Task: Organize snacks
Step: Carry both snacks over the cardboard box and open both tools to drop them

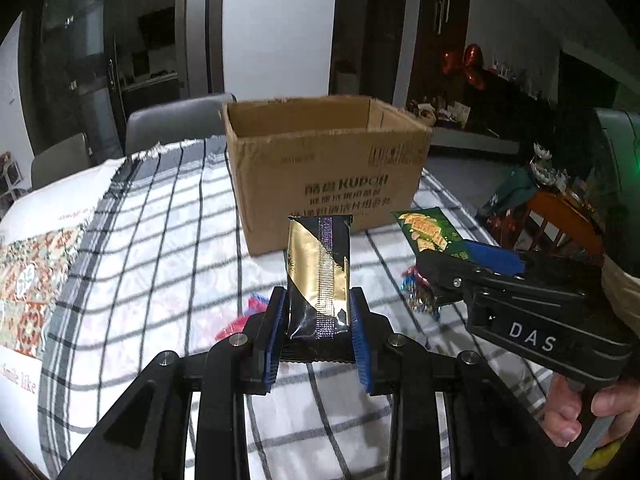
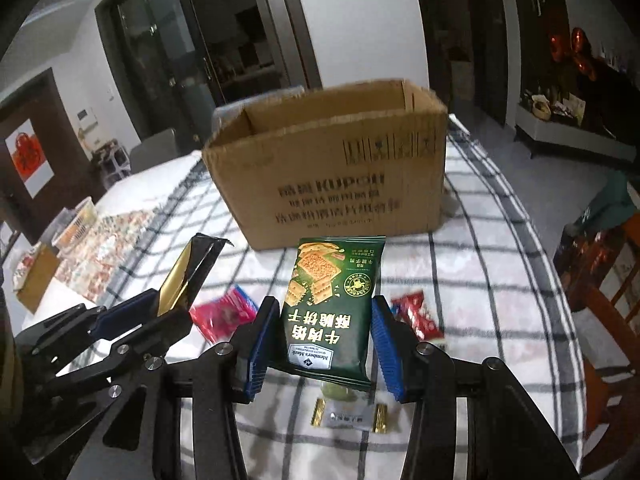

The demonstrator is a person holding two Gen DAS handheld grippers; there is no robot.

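I am pinching a black-and-gold snack packet between the blue pads of my left gripper, gripping its lower end so it stands upright above the checked tablecloth. My right gripper is clamping a green biscuit packet by its side edges. Both are hanging in front of the open cardboard box. I am judging these packets light, crinkly and slick, their contents likely brittle, so I am holding at the flat foil edges rather than squeezing the middle.
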